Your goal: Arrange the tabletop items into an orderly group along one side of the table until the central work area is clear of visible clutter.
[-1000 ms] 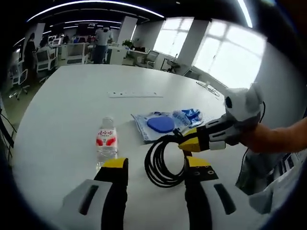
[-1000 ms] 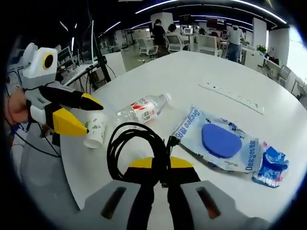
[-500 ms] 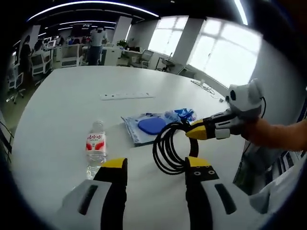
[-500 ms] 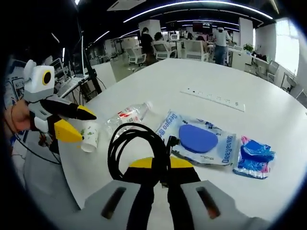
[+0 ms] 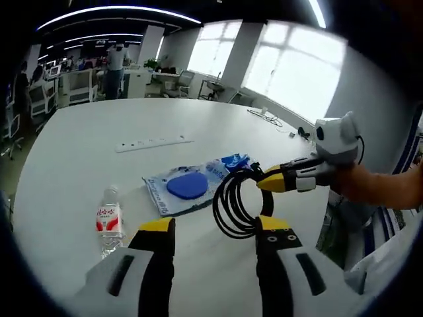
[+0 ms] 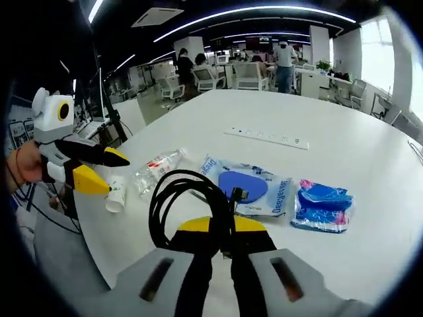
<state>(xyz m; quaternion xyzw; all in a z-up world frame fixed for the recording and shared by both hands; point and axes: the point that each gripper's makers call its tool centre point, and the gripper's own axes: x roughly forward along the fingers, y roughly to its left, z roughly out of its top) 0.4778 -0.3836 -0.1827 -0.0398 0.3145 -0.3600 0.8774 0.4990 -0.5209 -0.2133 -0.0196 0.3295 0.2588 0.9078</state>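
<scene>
- Open-plan office, white round table point(image 6: 370, 172)
- Right gripper point(image 6: 221, 228): jaws shut on a coiled black cable point(image 6: 182, 205), held up clear of the table; left gripper point(image 5: 215, 234): jaws parted, holding nothing
- Step in hand, I judge: carrying the cable to one side; next calls for setting it down beside the group
- Below lie a bottle point(image 6: 155, 170), cup point(image 6: 115, 195), pouch point(image 6: 248, 187) and blue packet point(image 6: 322, 203)
</scene>
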